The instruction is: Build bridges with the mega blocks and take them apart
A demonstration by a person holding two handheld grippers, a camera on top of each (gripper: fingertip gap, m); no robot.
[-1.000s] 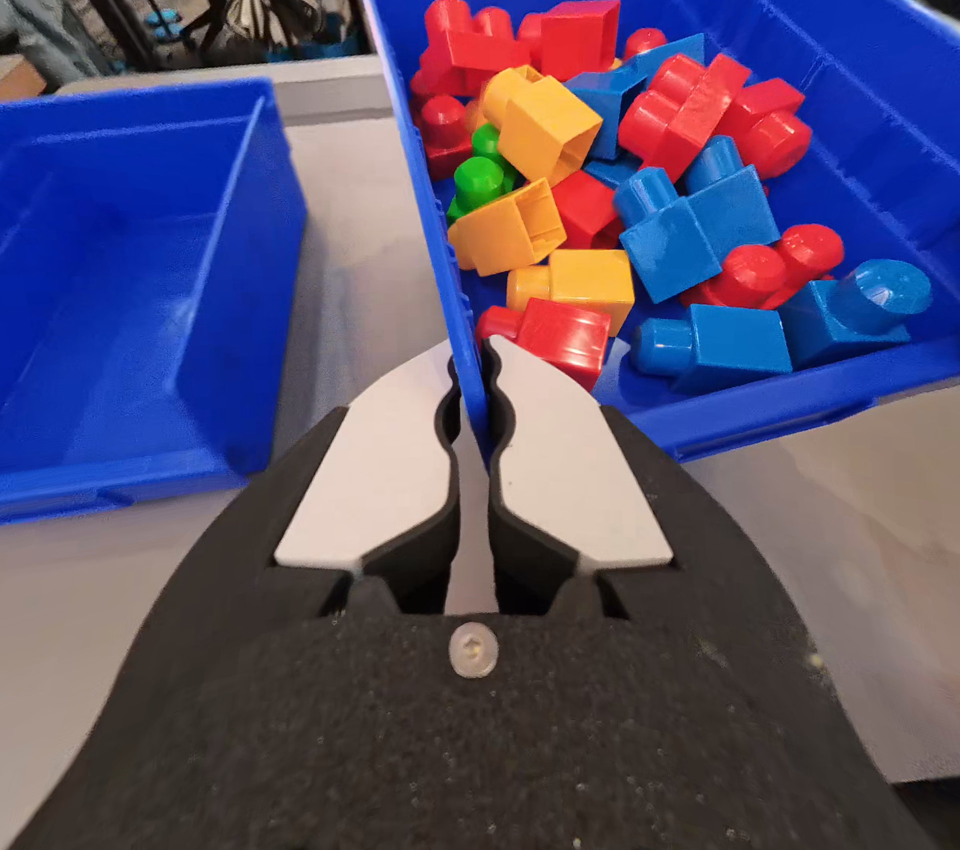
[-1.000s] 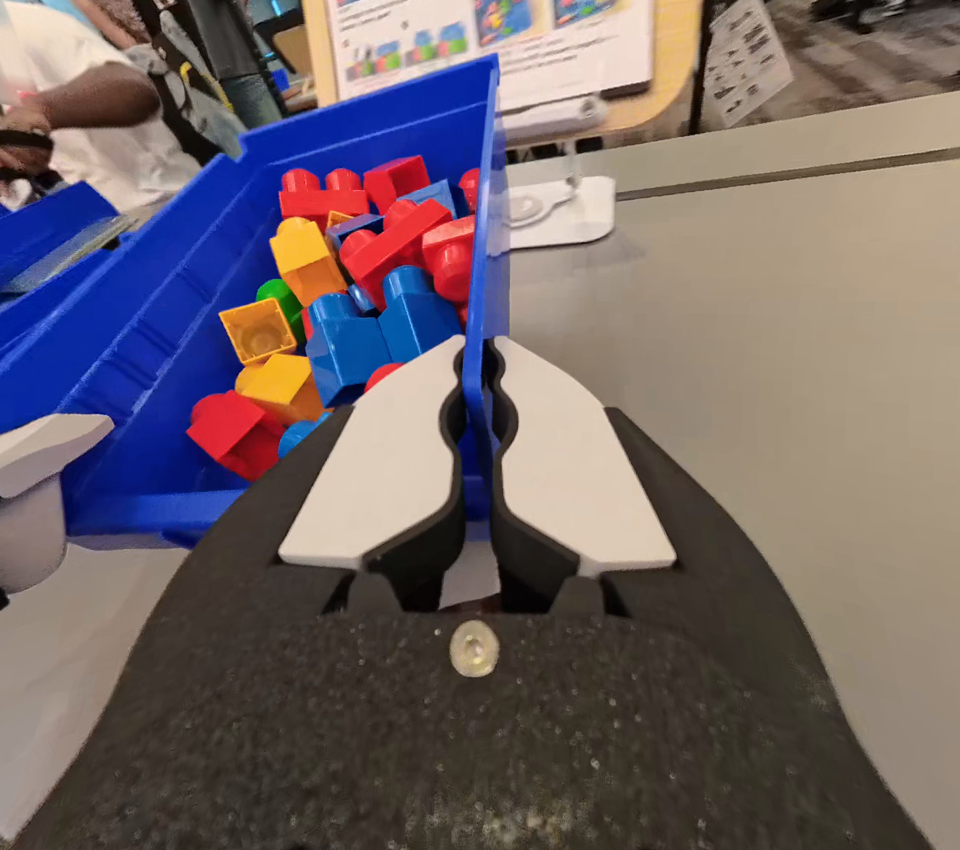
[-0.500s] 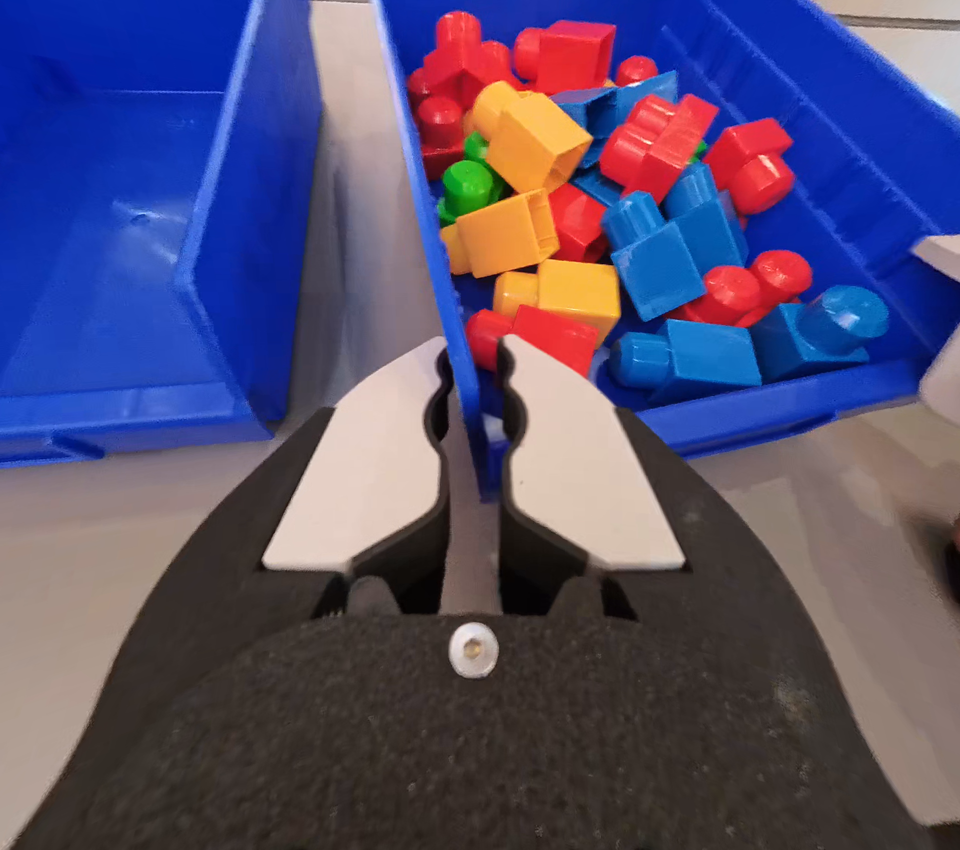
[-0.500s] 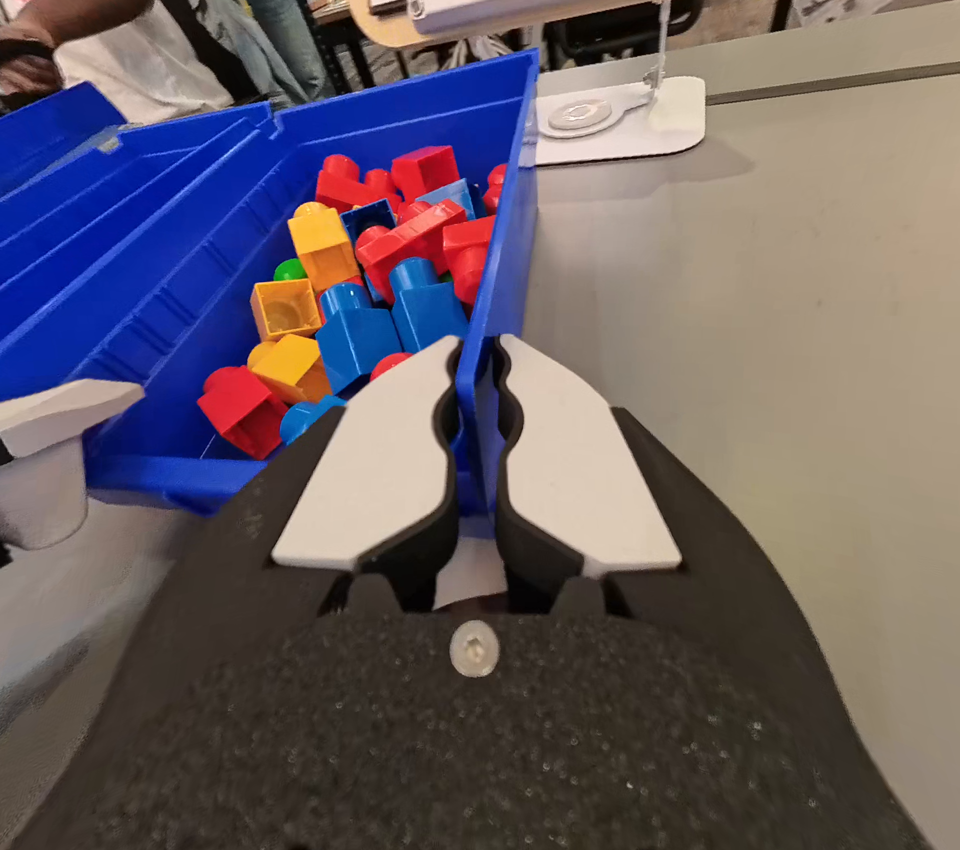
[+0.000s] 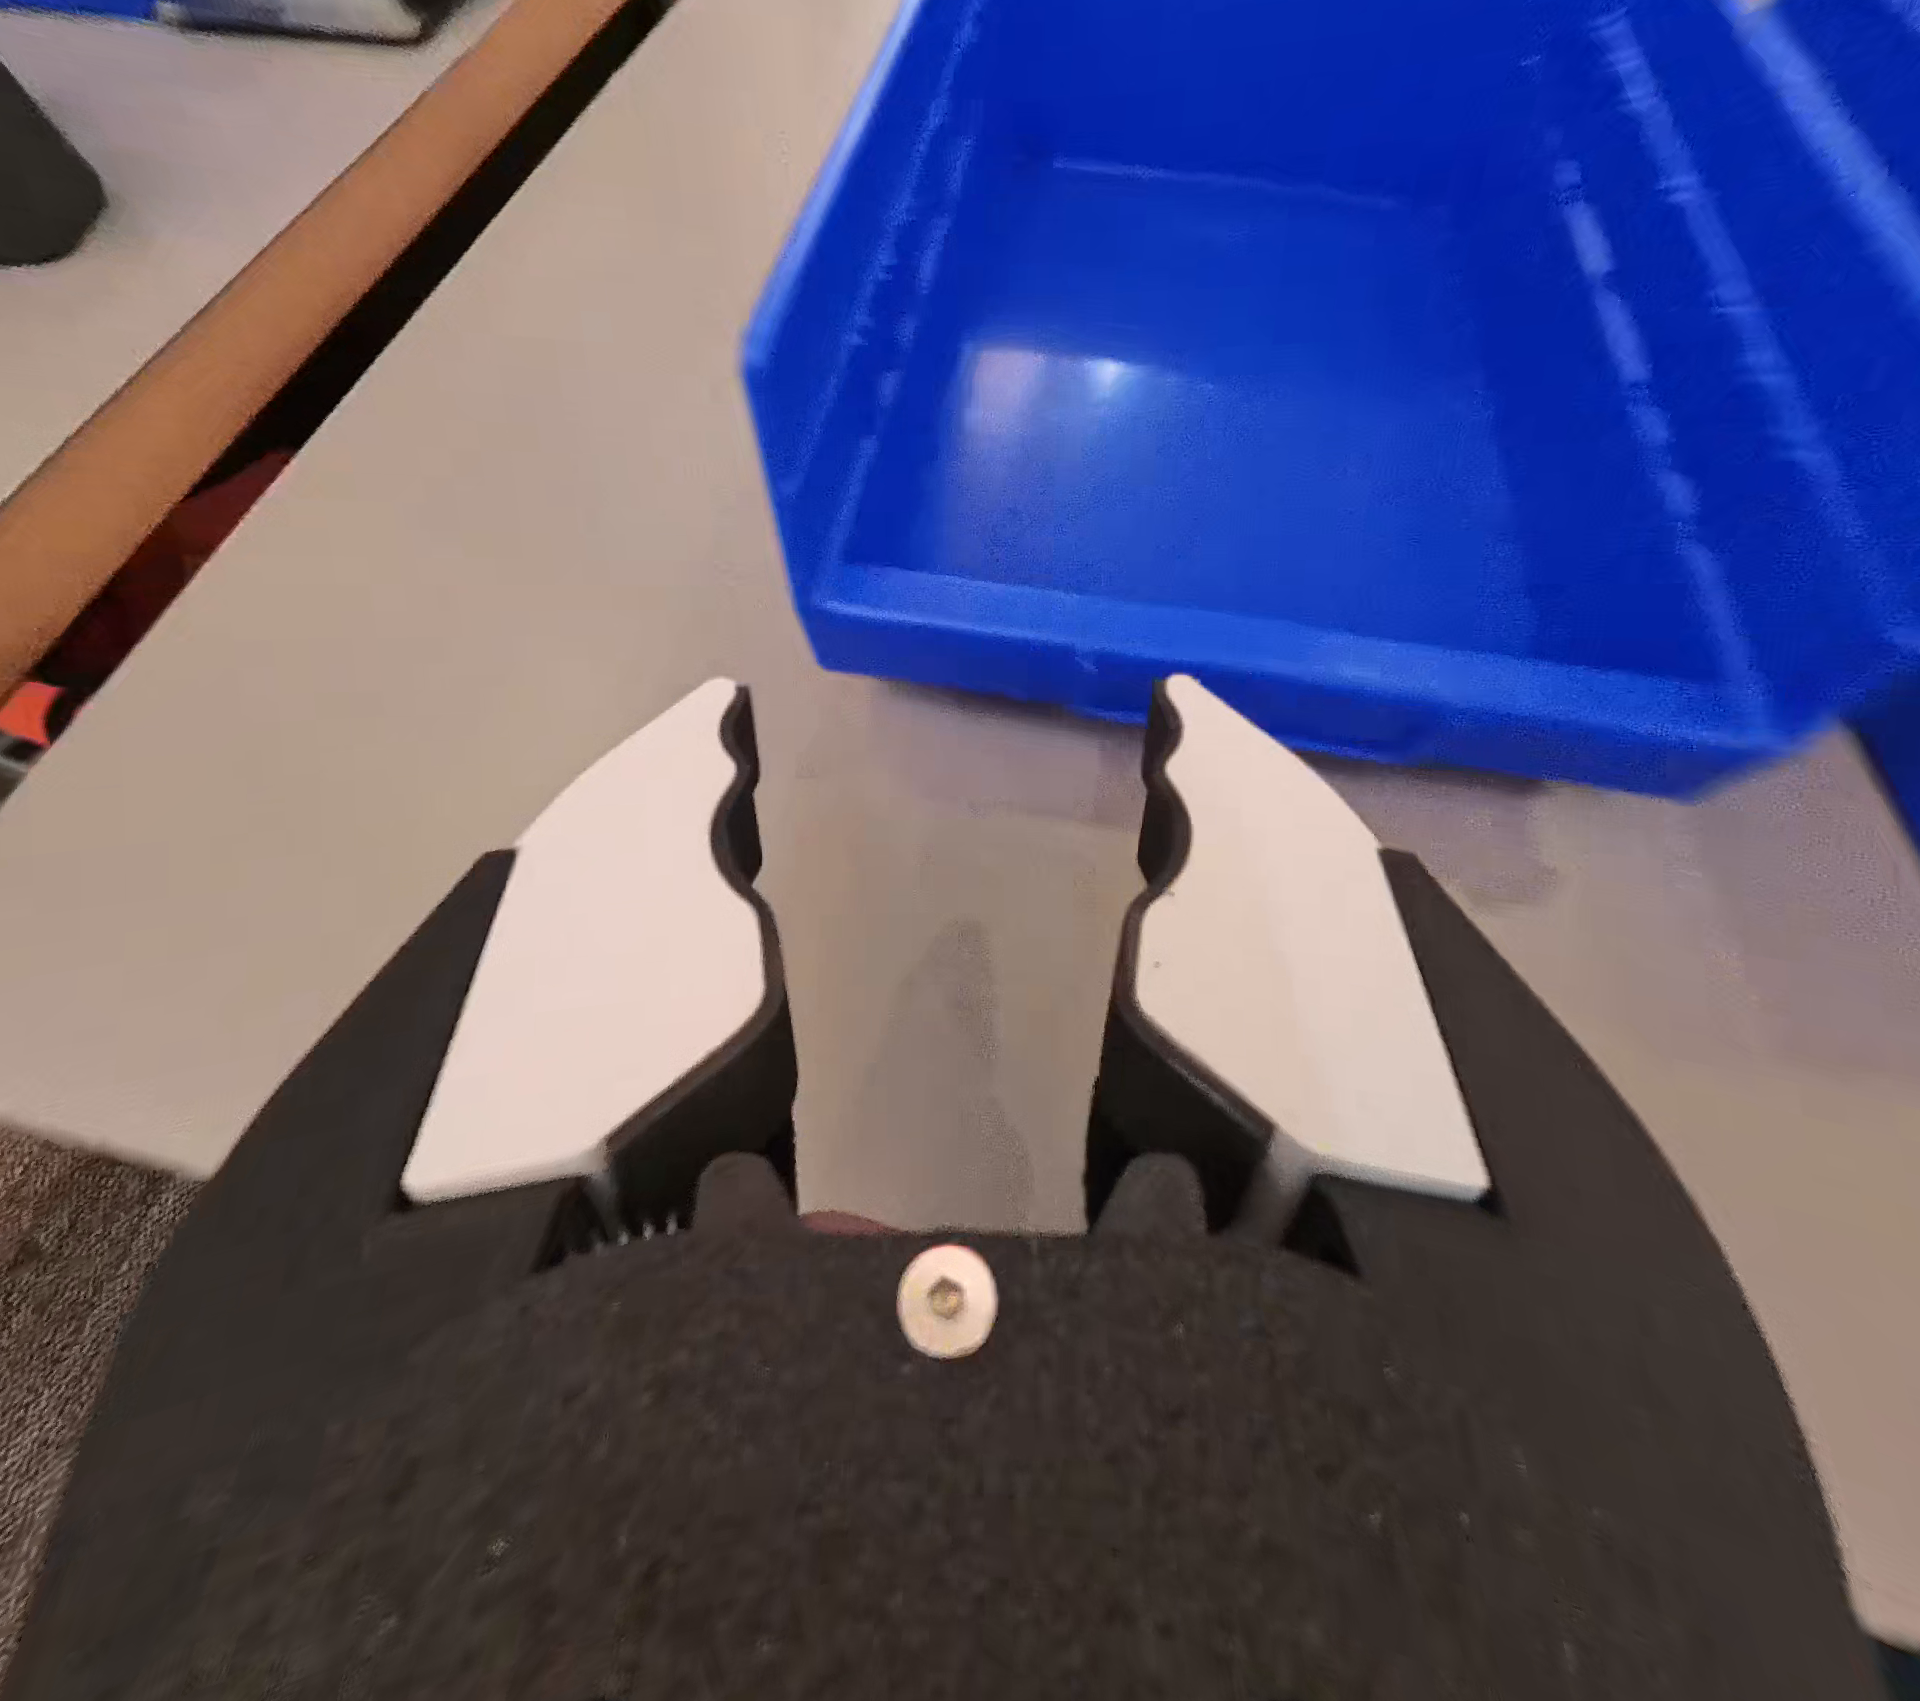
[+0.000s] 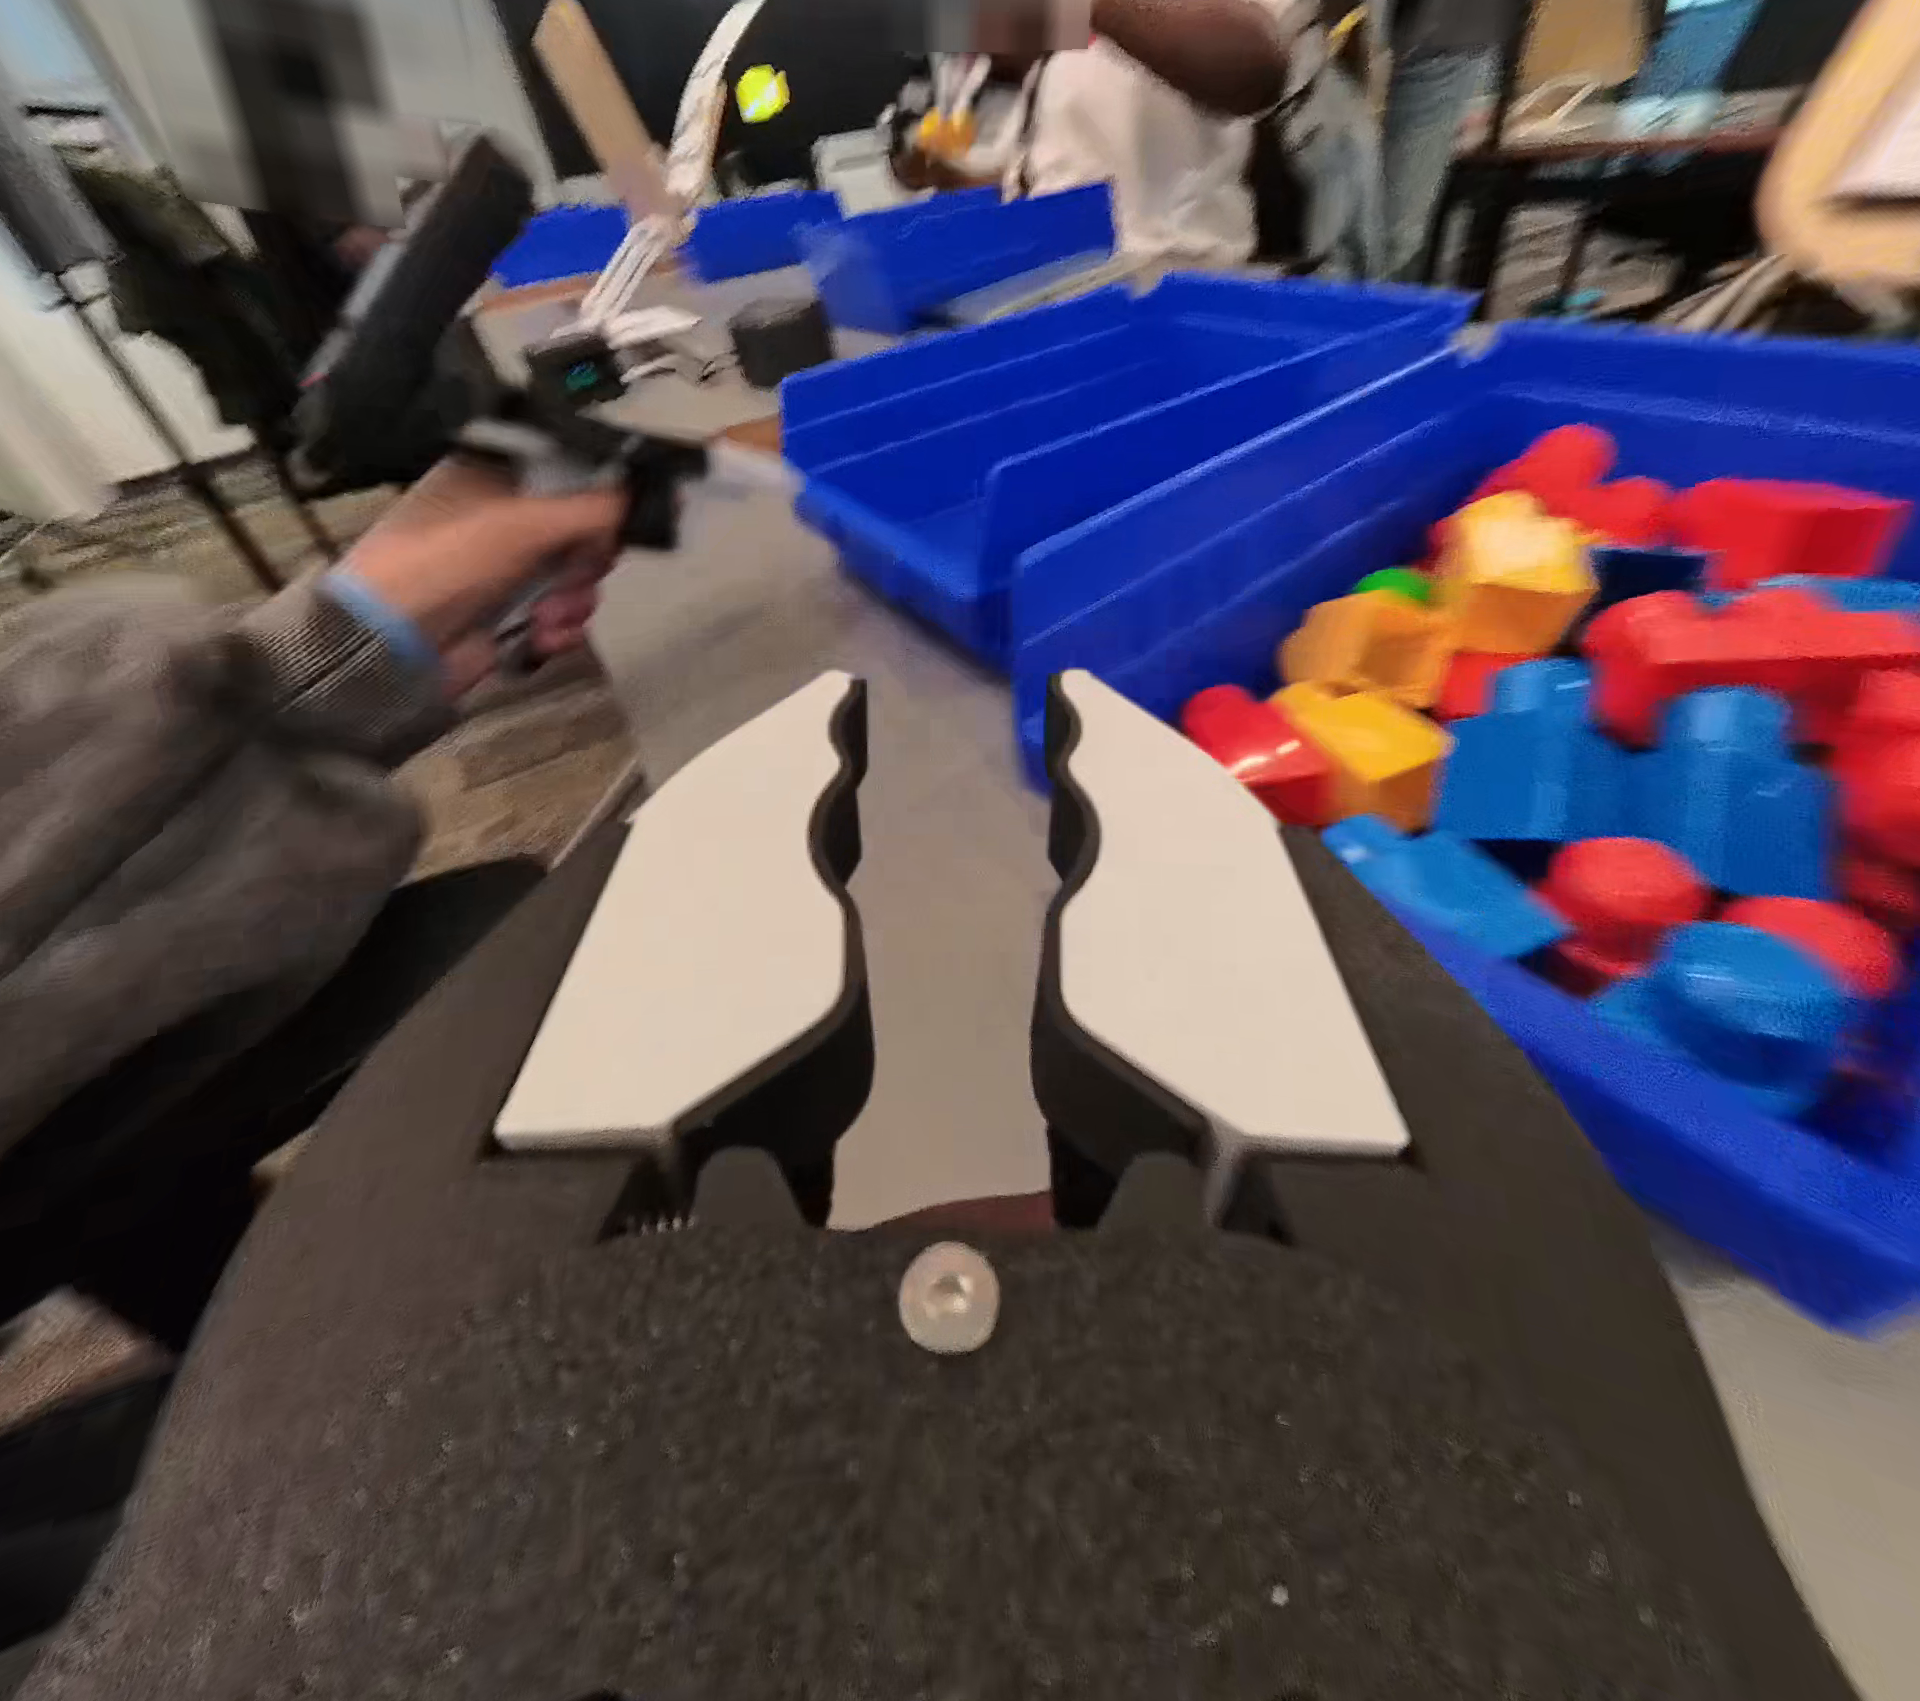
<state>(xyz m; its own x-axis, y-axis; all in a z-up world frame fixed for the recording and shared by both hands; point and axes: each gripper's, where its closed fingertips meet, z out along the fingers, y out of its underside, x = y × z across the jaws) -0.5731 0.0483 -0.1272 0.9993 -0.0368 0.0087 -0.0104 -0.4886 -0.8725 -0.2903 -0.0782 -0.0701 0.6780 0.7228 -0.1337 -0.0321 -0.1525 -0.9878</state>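
Lying heaped in the full bin (image 6: 1725, 1236) off to my right side, the blocks (image 6: 1621, 716) are a jumble of red, blue and yellow pieces, with one green stud showing near the back. None of them is built into anything that I can see; they sit loose against one another, blurred in the right wrist view. My right gripper (image 6: 954, 695) points past the near left corner of that bin, over the grey table (image 6: 935, 976), its jaws parted a moderate way with nothing between them. My left gripper (image 5: 948, 701) has its jaws spread wide, also empty, and hangs over bare table just short of the front wall of the empty bin (image 5: 1247, 675). That bin stands beside the full one, their long walls close together; in the left wrist view only a blue edge of the full one shows at the right border. From the right wrist view my left hand (image 6: 488, 571) shows off to the left, wrapped around the dark handle of its gripper, a grey sleeve (image 6: 187, 778) running back from it. Beyond the table's left edge stands a second table (image 5: 187, 155) with a brown rim, and farther back are more blue bins (image 6: 935, 238) and a person in white (image 6: 1153, 134), all blurred.
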